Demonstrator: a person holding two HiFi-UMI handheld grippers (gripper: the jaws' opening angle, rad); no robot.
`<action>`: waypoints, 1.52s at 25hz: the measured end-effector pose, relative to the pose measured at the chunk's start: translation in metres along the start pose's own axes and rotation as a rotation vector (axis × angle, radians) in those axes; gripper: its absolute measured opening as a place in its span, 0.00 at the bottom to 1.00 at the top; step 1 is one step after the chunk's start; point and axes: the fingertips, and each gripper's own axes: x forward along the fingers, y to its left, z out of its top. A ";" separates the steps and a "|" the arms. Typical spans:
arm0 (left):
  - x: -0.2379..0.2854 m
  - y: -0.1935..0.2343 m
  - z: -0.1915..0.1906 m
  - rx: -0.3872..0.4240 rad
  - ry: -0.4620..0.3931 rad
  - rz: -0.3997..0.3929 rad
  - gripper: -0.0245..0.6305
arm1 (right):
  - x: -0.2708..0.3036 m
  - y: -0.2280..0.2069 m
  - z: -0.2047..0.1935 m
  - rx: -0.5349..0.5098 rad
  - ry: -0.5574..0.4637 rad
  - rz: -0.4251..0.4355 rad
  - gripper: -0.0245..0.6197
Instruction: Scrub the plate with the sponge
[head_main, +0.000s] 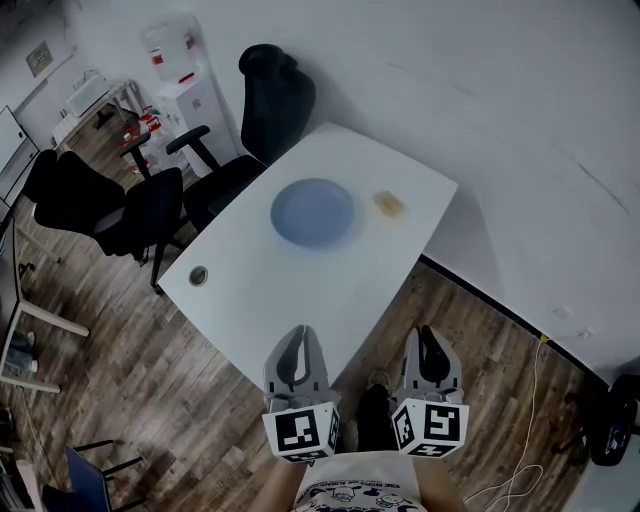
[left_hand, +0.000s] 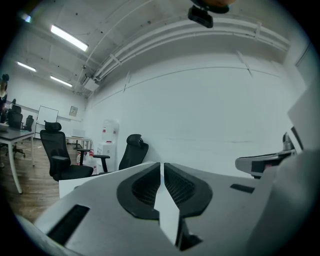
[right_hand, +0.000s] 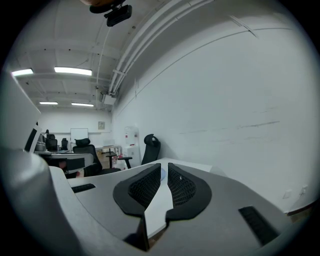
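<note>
While the left gripper (head_main: 299, 333) and right gripper (head_main: 431, 338) are held closed and empty, the sponge (head_main: 389, 204) could be shoved off the table (head_main: 250, 290) unless jaws are opened.

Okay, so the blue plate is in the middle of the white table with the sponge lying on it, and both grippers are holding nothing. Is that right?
Not quite. The sponge is not on the plate. It lies on the table beside the plate, apart from it, as the head view shows. The rest holds: the plate sits mid-table, and the left gripper and right gripper hold nothing.
</note>
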 end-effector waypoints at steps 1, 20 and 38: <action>0.009 -0.004 0.001 -0.003 -0.001 0.007 0.06 | 0.009 -0.007 0.001 -0.001 0.002 0.005 0.11; 0.133 -0.044 0.022 -0.051 -0.019 0.200 0.06 | 0.145 -0.100 0.035 -0.020 0.018 0.169 0.11; 0.148 0.003 -0.005 -0.085 0.067 0.315 0.06 | 0.203 -0.081 0.013 -0.009 0.087 0.225 0.11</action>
